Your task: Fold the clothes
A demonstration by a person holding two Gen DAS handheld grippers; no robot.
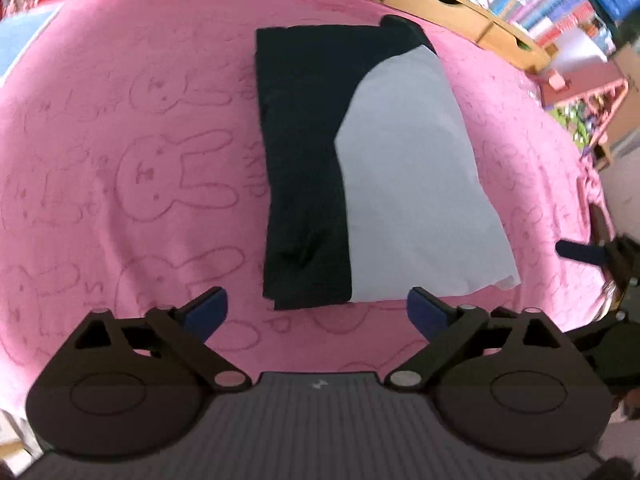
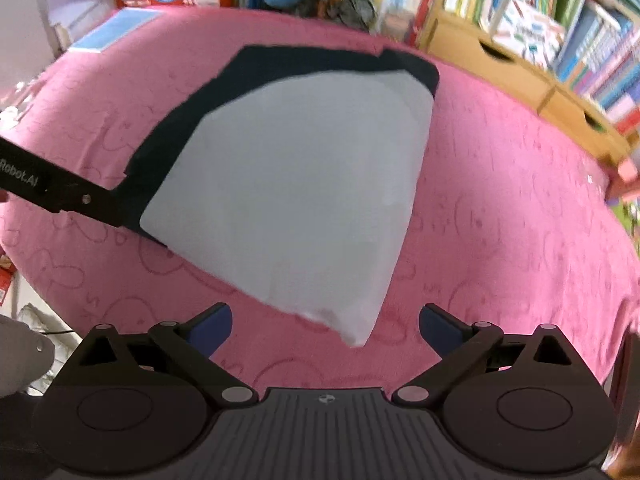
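While both of your grippers hang tilted down over the table, the folded garment (image 1: 360,160) lies flat on the pink bunny-print blanket (image 1: 140,140), a long dark half on the left and a pale grey-white panel laid over its right side. Your left gripper (image 1: 317,312) has its blue-padded fingers (image 1: 208,312) spread wide, and nothing sits between them: the near edge of the garment lies just beyond the fingertips, on the cloth, apart from both pads. Over in the right wrist view, your right gripper (image 2: 326,328) is spread wide too, blue pads (image 2: 440,328) far apart, with the near white corner of the garment (image 2: 296,184) poking into the gap between them but touching neither pad as far as the view shows. From that side the pale panel fills most of the fold, with the dark fabric showing as a band along the far and left edges. A black finger of your left gripper (image 2: 72,196) reaches in from the left of that view, its tip right at the dark near-left corner of the garment; whether it touches I cannot tell. Behind the table, bookshelves (image 2: 540,20) packed with colourful spines and a wooden drawer unit (image 2: 500,72) line the far side, and a blue book (image 2: 112,32) lies at the far-left corner.
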